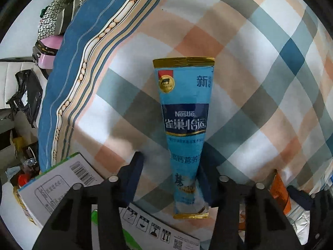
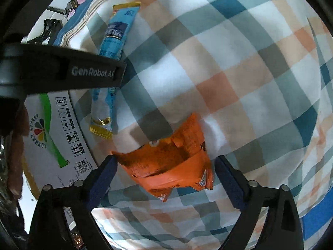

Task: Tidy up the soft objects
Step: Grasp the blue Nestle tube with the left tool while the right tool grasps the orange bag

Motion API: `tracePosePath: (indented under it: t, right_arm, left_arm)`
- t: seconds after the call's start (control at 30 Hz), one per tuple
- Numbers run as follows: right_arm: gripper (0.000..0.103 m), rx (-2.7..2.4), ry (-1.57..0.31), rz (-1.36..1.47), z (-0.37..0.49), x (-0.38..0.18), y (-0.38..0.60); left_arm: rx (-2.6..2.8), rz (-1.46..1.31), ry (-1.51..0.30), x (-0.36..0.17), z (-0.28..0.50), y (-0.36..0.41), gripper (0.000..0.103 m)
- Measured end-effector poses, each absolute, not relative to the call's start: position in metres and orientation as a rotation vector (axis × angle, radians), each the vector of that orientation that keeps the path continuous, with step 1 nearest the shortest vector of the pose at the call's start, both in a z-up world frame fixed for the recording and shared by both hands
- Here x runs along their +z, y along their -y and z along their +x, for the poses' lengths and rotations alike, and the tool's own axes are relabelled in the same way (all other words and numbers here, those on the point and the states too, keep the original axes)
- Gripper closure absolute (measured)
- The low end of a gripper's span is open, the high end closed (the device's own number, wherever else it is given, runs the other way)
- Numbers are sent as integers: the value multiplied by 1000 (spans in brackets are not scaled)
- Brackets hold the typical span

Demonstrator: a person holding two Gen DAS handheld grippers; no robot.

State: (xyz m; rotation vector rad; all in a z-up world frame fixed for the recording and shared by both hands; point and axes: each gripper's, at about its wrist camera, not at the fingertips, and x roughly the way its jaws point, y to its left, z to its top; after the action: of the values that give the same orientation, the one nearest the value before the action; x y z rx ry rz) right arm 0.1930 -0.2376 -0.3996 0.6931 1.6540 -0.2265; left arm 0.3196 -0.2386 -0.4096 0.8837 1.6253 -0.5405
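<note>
A long blue Nestle milk-powder sachet [image 1: 185, 123] with gold ends lies on the plaid bedspread [image 1: 260, 83]. My left gripper [image 1: 172, 166] is open with the sachet's near end between its fingers, close to the right finger. The sachet also shows in the right wrist view [image 2: 113, 41], partly behind the left gripper's body. An orange snack packet [image 2: 170, 162] lies crumpled on the plaid bedspread [image 2: 229, 62]. My right gripper [image 2: 166, 166] is open around the packet, fingers on either side of it. The packet's edge shows in the left wrist view [image 1: 281, 189].
A white cardboard box [image 1: 62, 183] with a barcode and green stripe sits at the near left, also in the right wrist view [image 2: 58, 129]. A blue striped quilt [image 1: 83, 41] lies along the bed's left side. Bags and clutter [image 1: 50, 31] stand beyond the bed.
</note>
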Motion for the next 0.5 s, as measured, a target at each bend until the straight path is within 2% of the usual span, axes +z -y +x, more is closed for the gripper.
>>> tracePosePath:
  t: [0.13, 0.23, 0.3, 0.5]
  right_arm:
    - [22, -237, -1660, 708, 193, -405, 235]
    - [35, -238, -1653, 731, 194, -406, 234]
    - [41, -239, -1650, 732, 193, -405, 233]
    - [44, -253, -1629, 698, 188, -394, 230]
  left_arm:
    - [-544, 880, -1624, -407, 312, 241, 77]
    - [-524, 866, -1625, -405, 311, 240, 85]
    - [-518, 848, -1624, -403, 312, 237, 87]
    - [-506, 787, -1606, -388, 318, 226, 90]
